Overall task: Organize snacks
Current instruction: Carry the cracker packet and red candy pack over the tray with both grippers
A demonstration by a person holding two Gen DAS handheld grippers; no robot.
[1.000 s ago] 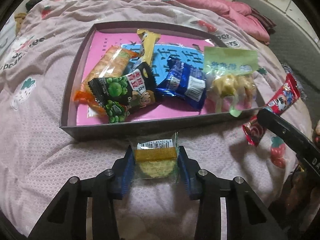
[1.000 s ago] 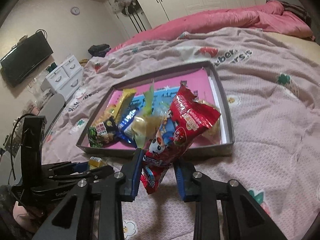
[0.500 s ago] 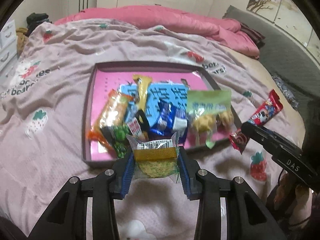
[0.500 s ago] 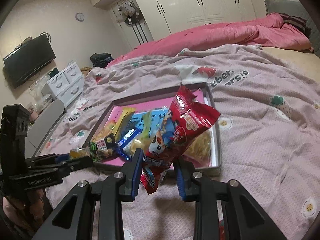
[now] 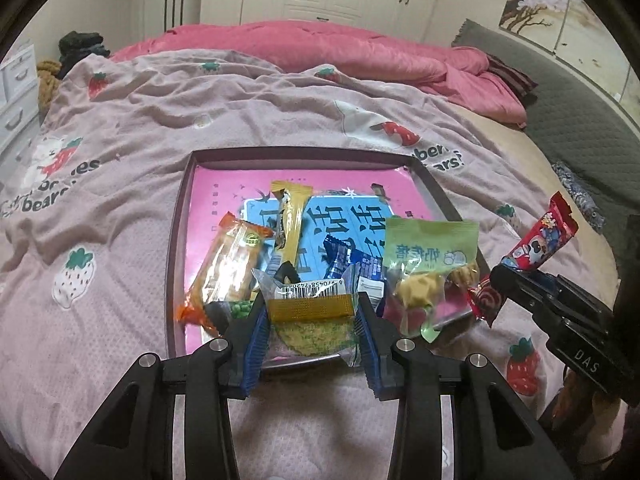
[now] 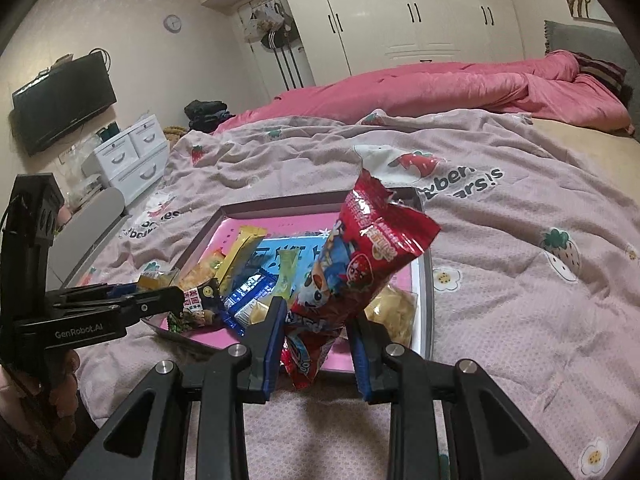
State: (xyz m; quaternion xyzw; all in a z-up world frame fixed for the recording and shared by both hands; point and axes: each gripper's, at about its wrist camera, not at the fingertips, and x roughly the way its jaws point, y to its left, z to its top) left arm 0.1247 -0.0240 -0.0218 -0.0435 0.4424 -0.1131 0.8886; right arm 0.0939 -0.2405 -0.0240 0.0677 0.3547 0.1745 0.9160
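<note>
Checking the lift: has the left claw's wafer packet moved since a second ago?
Yes. The wafer packet in the left claw has risen from the blanket and now overlaps the tray's near edge.

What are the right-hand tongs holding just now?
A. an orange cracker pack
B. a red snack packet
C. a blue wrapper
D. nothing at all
B: the right tongs are shut on the red packet, which sticks up above the tray, while the orange and blue packs lie inside it.
</note>
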